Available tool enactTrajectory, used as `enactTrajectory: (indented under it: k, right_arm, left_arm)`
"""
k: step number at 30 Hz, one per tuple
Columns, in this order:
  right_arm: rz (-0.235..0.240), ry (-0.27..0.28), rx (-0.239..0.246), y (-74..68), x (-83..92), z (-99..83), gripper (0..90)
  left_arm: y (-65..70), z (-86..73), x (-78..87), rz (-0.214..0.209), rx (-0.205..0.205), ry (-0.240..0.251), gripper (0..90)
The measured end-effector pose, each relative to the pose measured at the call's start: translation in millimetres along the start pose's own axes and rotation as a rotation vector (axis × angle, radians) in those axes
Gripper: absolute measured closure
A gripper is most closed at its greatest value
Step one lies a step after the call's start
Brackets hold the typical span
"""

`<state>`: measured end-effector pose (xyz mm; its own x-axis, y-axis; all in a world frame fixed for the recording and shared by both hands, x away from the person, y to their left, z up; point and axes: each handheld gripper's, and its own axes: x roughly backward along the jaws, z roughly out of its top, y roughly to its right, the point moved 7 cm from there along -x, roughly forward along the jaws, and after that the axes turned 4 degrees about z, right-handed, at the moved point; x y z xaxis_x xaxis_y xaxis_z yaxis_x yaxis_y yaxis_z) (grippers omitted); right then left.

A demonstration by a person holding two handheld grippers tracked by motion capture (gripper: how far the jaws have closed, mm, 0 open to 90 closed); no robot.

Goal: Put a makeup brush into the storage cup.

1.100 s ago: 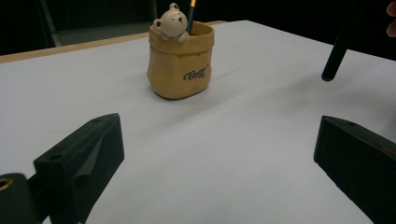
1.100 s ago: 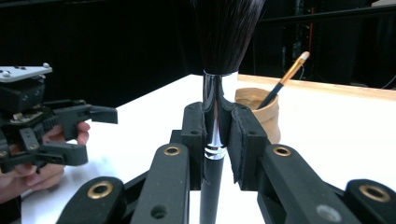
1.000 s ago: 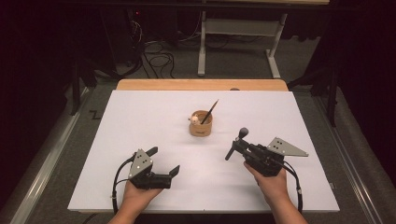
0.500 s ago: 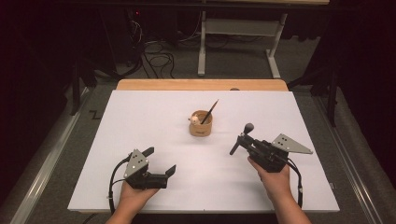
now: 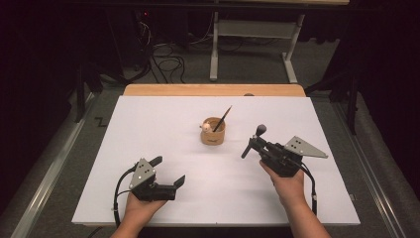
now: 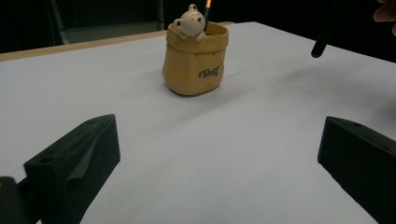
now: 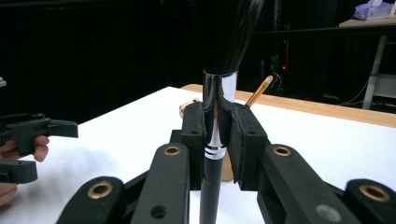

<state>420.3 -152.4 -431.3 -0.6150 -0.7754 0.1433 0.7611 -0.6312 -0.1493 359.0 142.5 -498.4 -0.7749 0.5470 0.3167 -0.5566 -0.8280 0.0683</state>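
Black-bristled makeup brush [image 7: 215, 112], with chrome ferrule and dark handle, is clenched between the jaws of the right tool [image 5: 253, 144], lifted above the white counter [image 5: 148, 129] and tilted, bristles uppermost. Pickup appears complete; judged remaining: placing the brush into the tan bag-shaped ceramic holder [image 5: 213, 133] with a small bear figure, which already carries a slim brush [image 5: 223, 118]. Left tool [image 5: 168, 171] rests released near the counter's front edge, jaws wide apart.

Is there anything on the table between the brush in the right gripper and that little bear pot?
Nothing visible. The right gripper holds the makeup brush, and only bare white table lies between it and the yellow pot. A pencil already stands in the pot, leaning toward its right rim.
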Motion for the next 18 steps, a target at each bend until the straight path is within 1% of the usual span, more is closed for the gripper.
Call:
enactTrajectory:
  k: [6,10,11,18]
  right_arm:
    - [0.002,0.003,0.016,0.3,-6.1,5.8,79.0]
    - [0.005,0.003,0.015,-1.0,-11.4,9.2,79.0]
    - [0.005,0.005,0.023,-0.4,-13.0,9.9,79.0]
    - [0.006,0.004,0.019,1.5,-24.3,10.8,79.0]
  left_arm:
    - [0.1,0.0,0.2,-0.005,0.002,0.002,0.2]
    - [0.2,-0.8,0.8,-0.010,0.003,-0.001,0.2]
    - [0.4,-0.6,1.0,-0.012,0.003,0.000,0.2]
    - [0.2,-0.3,2.5,-0.013,0.000,0.003,0.2]
